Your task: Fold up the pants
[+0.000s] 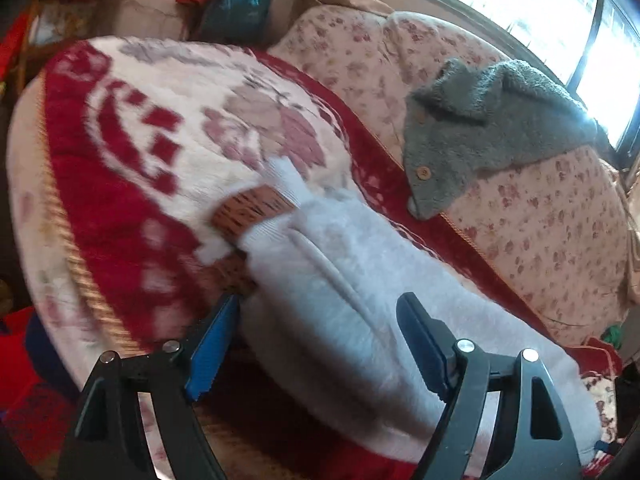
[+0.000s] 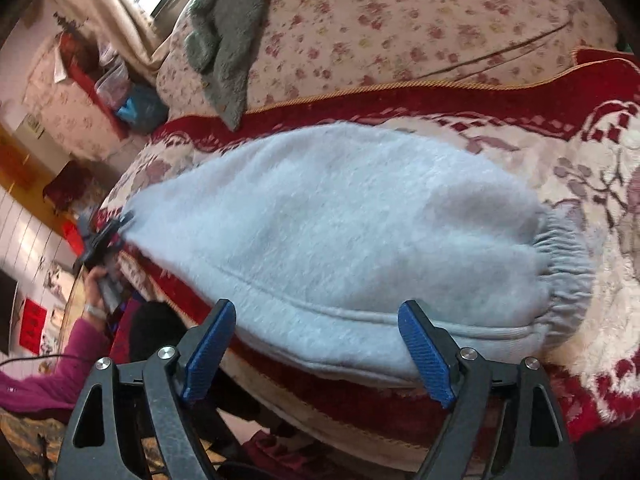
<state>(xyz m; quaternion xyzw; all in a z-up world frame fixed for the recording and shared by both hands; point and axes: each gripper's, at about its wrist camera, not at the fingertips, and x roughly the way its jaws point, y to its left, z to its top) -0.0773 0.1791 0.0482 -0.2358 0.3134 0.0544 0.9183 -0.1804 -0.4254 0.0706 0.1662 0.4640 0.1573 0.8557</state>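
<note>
The light grey fleece pants (image 2: 340,240) lie flat on a red and cream floral blanket (image 2: 580,184), elastic waistband (image 2: 564,272) to the right. In the left wrist view the pants (image 1: 360,300) show a leg cuff with a brown label (image 1: 252,212). My left gripper (image 1: 320,312) is open, its fingers either side of the pants' leg end; it also shows in the right wrist view (image 2: 106,236) at the far leg end. My right gripper (image 2: 318,320) is open over the pants' near seam edge, not holding anything.
A grey fleece garment (image 1: 492,128) with wooden buttons lies on the floral sheet (image 1: 540,220) beyond the blanket. A window (image 1: 540,20) is behind. Boxes and bags (image 2: 120,92) stand past the bed end. The person's magenta sleeve (image 2: 60,364) is at the bedside.
</note>
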